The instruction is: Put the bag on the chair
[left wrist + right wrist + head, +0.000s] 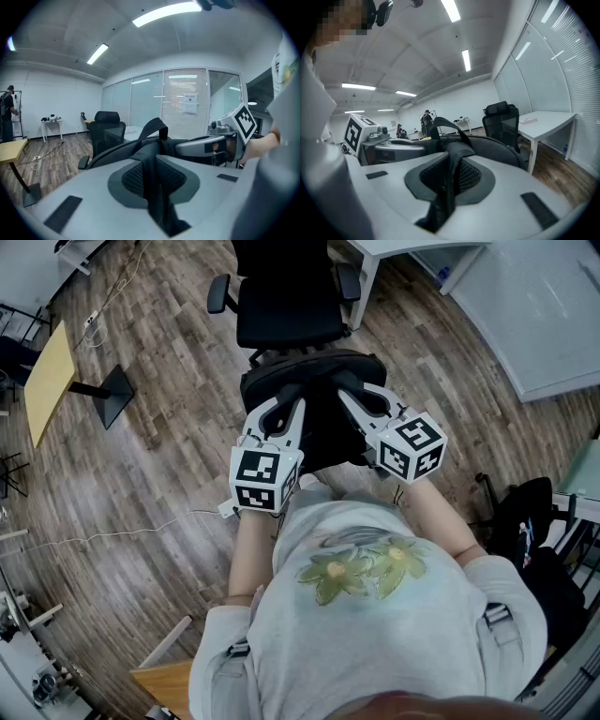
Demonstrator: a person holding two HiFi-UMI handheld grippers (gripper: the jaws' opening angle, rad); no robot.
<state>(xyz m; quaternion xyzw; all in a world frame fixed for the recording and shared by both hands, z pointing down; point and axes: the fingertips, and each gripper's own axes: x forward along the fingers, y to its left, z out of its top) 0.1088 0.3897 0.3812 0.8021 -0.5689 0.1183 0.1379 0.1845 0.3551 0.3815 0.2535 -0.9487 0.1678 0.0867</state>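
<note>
While the load hung unplaced, left gripper [278, 418]: jaws clenched on the bag [314, 381], near side of the chair [286, 320].
Bag: hung between grippers, just short of the chair seat, long axis crosswise.
Right gripper [370, 409]: clenched likewise, equally near the chair.

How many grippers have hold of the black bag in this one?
2. The left gripper is shut on a black strap at the left side of the black fabric bag; the right gripper is shut on another strap at its right side. Neither is hidden.
</note>
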